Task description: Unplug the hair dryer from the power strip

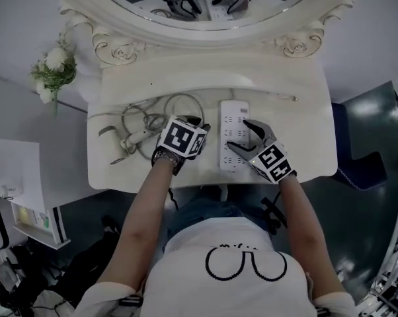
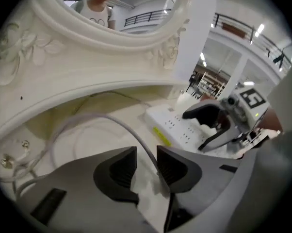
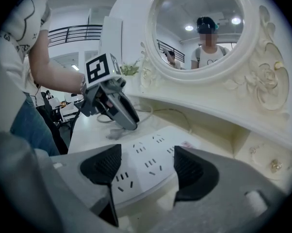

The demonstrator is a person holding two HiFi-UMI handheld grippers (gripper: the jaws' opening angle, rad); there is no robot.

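A white power strip (image 1: 233, 113) lies on the cream vanity top (image 1: 298, 111). My right gripper (image 1: 238, 135) rests on top of the strip, jaws open, sockets showing between the pads (image 3: 147, 171). My left gripper (image 1: 190, 124) is just left of the strip and tilted down. In the left gripper view its jaws (image 2: 147, 166) stand open around the white plug (image 2: 148, 188), whose grey cord (image 2: 112, 120) rises beside the right pad. The pads do not press on the plug. The hair dryer (image 1: 134, 137) lies at the table's left among cord loops.
An ornate oval mirror (image 1: 205, 5) rises behind the table, with a low shelf under it holding small jewellery (image 3: 274, 165). White flowers (image 1: 53, 71) stand off the table's left end. A dark chair (image 1: 358, 160) is to the right. The person stands at the front edge.
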